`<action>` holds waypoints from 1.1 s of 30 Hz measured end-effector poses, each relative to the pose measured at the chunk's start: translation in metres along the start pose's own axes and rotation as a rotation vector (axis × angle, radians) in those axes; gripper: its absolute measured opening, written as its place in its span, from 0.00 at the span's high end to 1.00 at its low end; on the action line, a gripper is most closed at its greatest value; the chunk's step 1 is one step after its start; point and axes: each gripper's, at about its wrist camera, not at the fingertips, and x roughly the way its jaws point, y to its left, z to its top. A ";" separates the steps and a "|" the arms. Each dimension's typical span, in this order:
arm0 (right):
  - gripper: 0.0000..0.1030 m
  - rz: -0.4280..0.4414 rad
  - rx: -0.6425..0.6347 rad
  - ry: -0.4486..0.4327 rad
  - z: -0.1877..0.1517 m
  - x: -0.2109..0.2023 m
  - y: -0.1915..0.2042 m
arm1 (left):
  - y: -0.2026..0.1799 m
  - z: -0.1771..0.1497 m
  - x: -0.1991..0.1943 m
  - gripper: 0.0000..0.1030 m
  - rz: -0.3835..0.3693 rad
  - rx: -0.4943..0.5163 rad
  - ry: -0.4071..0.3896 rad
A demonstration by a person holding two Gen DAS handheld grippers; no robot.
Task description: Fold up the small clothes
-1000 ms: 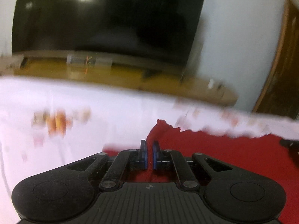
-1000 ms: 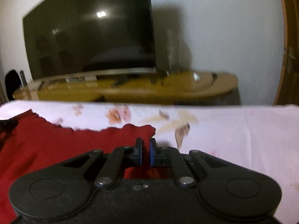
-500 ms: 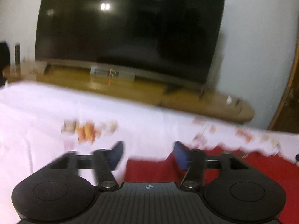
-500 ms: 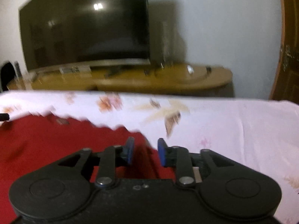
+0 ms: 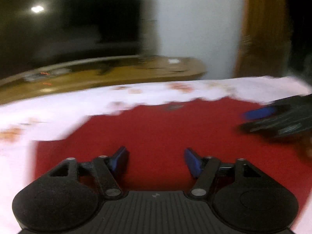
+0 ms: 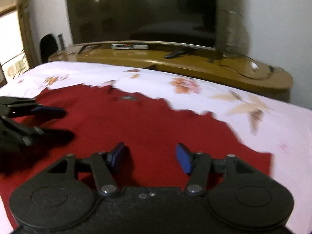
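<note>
No writing can be read anywhere (a small dark mark near the garment's far edge is too blurred to make out). On the left, the left gripper [image 5: 156, 160] hovers over a red garment [image 5: 165, 134], its blue-tipped fingers [image 5: 119, 159] spread wide and holding nothing. The garment lies flat on a white flowered bedsheet [image 6: 243, 105], plain deep red, its far edge jagged with blur. To the right, the right gripper [image 6: 150, 156] hangs over the same cloth, fingers [image 6: 184, 158] equally wide apart and empty. Each gripper shows at the edge of the other's view. Behind the bed stand a wooden TV stand [image 6: 195, 62] and a dark television [image 6: 142, 11]
</note>
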 end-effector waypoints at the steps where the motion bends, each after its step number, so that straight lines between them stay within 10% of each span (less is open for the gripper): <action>1: 0.47 -0.013 0.011 -0.002 -0.005 -0.007 -0.011 | 0.011 -0.006 -0.003 0.32 0.009 -0.012 0.003; 9: 0.48 -0.099 0.074 -0.012 -0.016 -0.034 -0.039 | 0.034 -0.005 -0.017 0.32 0.050 -0.052 -0.003; 13: 0.45 -0.045 0.070 -0.100 -0.009 -0.064 -0.001 | -0.005 0.002 -0.044 0.32 -0.042 -0.023 -0.068; 20: 0.41 -0.008 -0.092 0.002 -0.026 -0.029 0.082 | -0.037 -0.018 -0.022 0.30 -0.036 -0.036 0.028; 28: 0.33 -0.108 -0.045 0.034 -0.052 -0.057 0.027 | 0.020 -0.040 -0.064 0.30 0.009 -0.132 0.020; 33: 0.48 -0.098 0.040 -0.020 -0.057 -0.093 0.029 | -0.001 -0.035 -0.088 0.29 -0.019 -0.162 -0.031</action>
